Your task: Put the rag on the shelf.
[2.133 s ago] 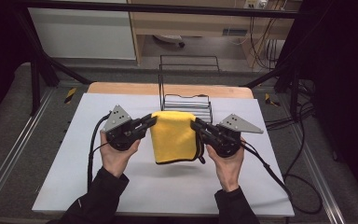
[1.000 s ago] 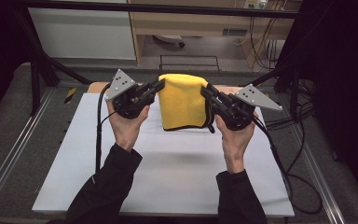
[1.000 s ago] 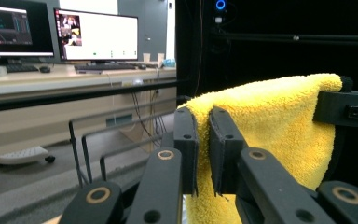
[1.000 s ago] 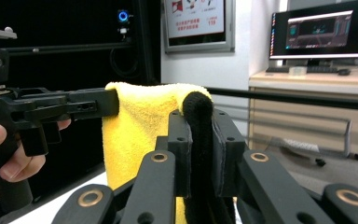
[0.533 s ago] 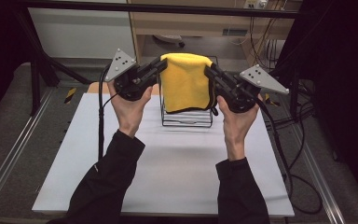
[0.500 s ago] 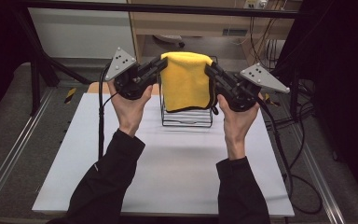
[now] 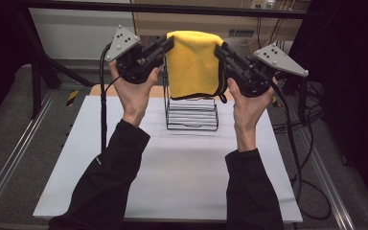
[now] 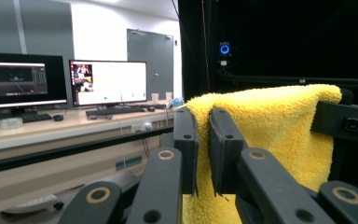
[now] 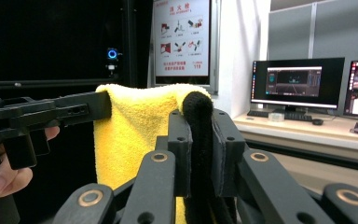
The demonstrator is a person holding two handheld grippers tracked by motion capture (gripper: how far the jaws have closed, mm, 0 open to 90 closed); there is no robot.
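A fluffy, rough-piled yellow cloth [image 7: 193,64] with a dark stitched hem is seen at 12 o'clock, pinched between the matt black plastic jaws of the left gripper [image 7: 166,44] and right gripper [image 7: 219,50]. Brass-coloured pins are set into the jaw links. Below it, a thin black wire rack [image 7: 192,113] is seen on a smooth, matt white table [image 7: 172,177].

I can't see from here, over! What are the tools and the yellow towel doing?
Left tool and right tool both clamped on yellow towel. Towel held high above wire rack. Nothing in the way.
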